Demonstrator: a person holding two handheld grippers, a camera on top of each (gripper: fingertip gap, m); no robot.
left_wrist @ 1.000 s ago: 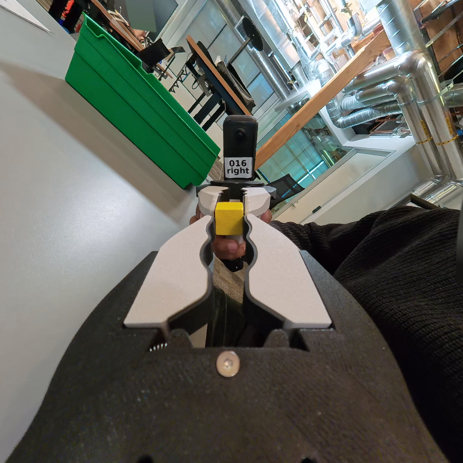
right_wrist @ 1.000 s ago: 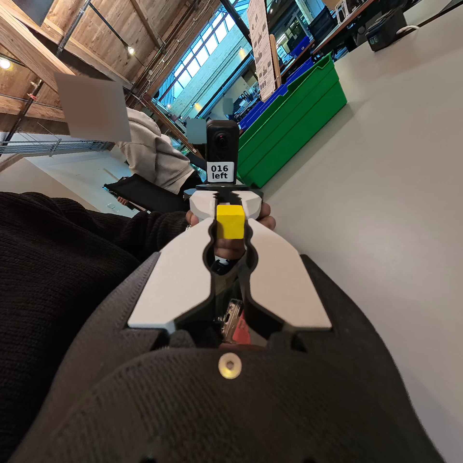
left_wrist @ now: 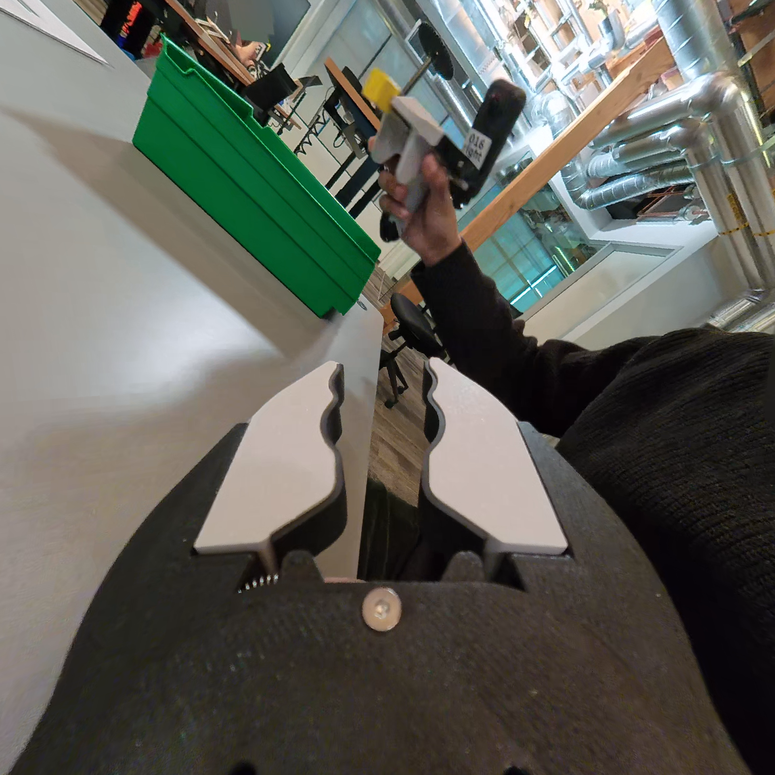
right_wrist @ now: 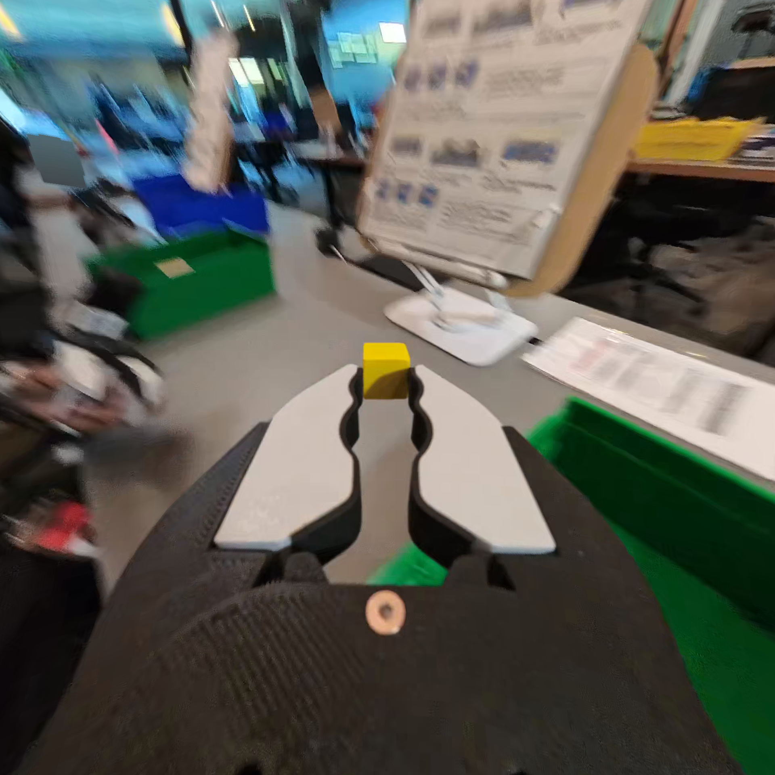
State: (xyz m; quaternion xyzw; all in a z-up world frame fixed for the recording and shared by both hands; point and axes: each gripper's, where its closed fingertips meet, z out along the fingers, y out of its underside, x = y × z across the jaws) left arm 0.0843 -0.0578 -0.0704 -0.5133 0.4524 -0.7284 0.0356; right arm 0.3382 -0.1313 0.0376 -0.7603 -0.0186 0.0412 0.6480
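Workshop setting: pale grey matt tabletop [left_wrist: 105, 377] under exposed silver ductwork and timber beams, with a long green plastic bin [left_wrist: 251, 201] standing on it near its edge. The right wrist view is motion-blurred; it shows another green bin [right_wrist: 671, 482] just below and right of the gripper, a white-based poster stand [right_wrist: 461, 327] and a printed sheet [right_wrist: 654, 386] farther along the table.

Left gripper [left_wrist: 382, 377]: jaws parted, nothing between them, hanging over the table edge with floor visible through the gap.

Right gripper [right_wrist: 386, 371]: clamped on a small yellow solid cube [right_wrist: 386, 369], pinched at the very fingertips across two opposite flat faces. In the left wrist view this gripper [left_wrist: 388, 102] is raised in a person's hand [left_wrist: 423, 218], well apart from the left one, the cube [left_wrist: 379, 90] projecting beyond its tips, in the air above the table.

Assessment: the cube looks rigid, light and smooth-faced, unlikely to deform or break. Flat opposed faces are the sound place to grip; the shallow tip hold leaves some risk of slipping or twisting.
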